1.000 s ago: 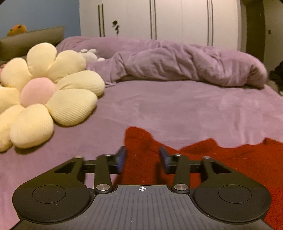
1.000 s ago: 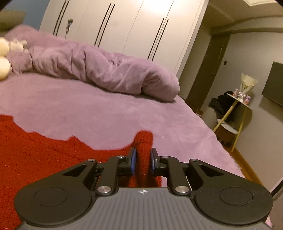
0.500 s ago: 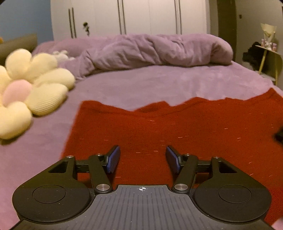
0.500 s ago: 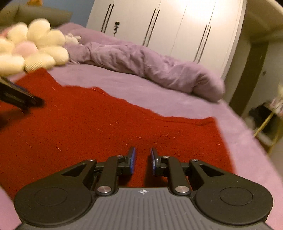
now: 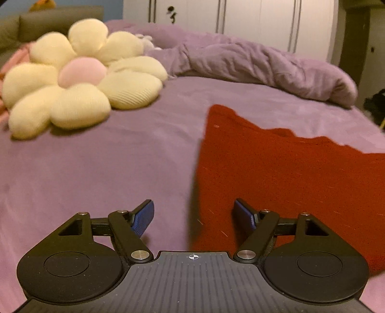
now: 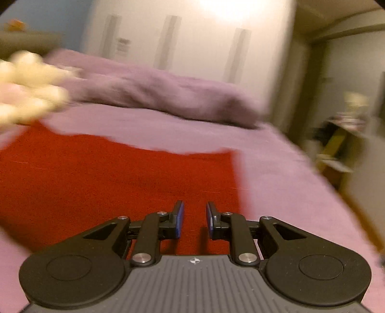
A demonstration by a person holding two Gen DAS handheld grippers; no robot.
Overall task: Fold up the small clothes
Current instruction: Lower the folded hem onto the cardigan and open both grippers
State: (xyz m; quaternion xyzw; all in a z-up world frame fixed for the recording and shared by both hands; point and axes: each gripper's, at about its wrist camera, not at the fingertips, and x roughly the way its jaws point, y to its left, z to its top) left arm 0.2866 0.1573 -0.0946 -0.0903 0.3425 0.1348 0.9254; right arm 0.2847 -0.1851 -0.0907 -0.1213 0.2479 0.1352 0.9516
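A red knitted garment [image 5: 288, 173] lies spread flat on the purple bed sheet [image 5: 108, 163]. My left gripper [image 5: 192, 204] hovers over the garment's left edge with its jaws opening wide; the edge lies beneath them and nothing is gripped. In the blurred right wrist view the same red garment [image 6: 108, 173] fills the left and middle. My right gripper [image 6: 195, 204] is above the garment's near right part, beside its right edge. Its jaws are opening slightly, with a narrow gap and no cloth pinched between the pads.
A cream flower-shaped pillow [image 5: 79, 79] with a pink centre lies at the far left of the bed. A bunched purple duvet [image 5: 252, 65] runs along the back, in front of white wardrobe doors [image 5: 240, 21]. A small side table [image 6: 341, 144] stands past the bed's right edge.
The right gripper let go of the red cloth it pinched and drew back. The left gripper widened and slid left to the garment's left edge. The garment now lies spread out.
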